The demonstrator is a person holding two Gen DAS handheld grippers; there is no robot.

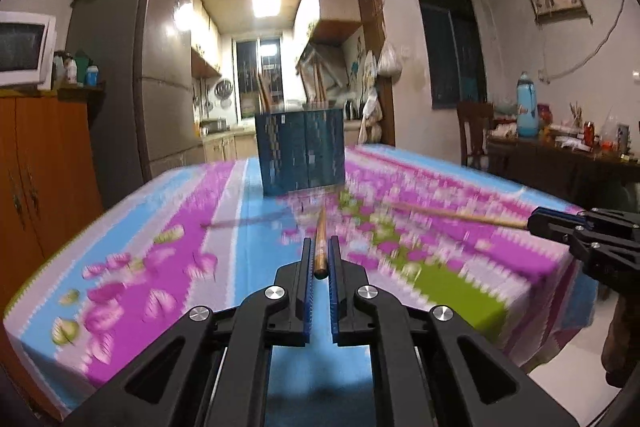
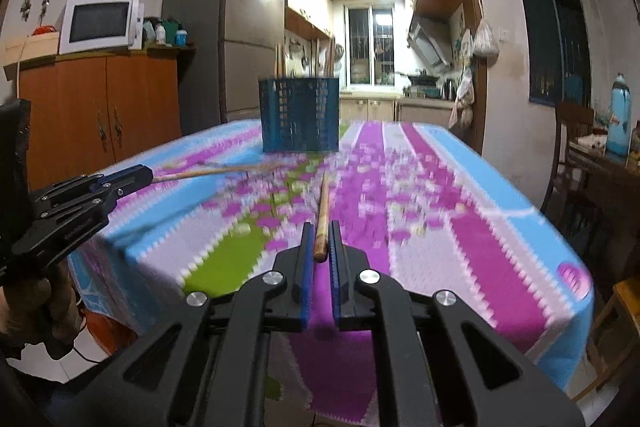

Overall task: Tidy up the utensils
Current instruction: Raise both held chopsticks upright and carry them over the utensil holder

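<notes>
A blue perforated utensil basket [image 1: 301, 151] stands upright at the far middle of the table, with several wooden chopsticks standing in it; it also shows in the right wrist view [image 2: 299, 115]. My left gripper [image 1: 320, 251] is shut on a wooden chopstick [image 1: 320, 235] that points toward the basket. My right gripper [image 2: 321, 235] is shut on another wooden chopstick [image 2: 323, 207], also pointing forward. Each gripper shows in the other's view with its chopstick: the right one [image 1: 532, 223] at right, the left one [image 2: 148, 174] at left.
The table has a pink, blue and green flowered cloth [image 1: 168, 227]. An orange cabinet [image 2: 100, 111] with a microwave [image 2: 100, 23] and a grey fridge [image 2: 224, 39] stand left. A cluttered side table [image 1: 560, 147] and a chair [image 1: 474, 131] stand right.
</notes>
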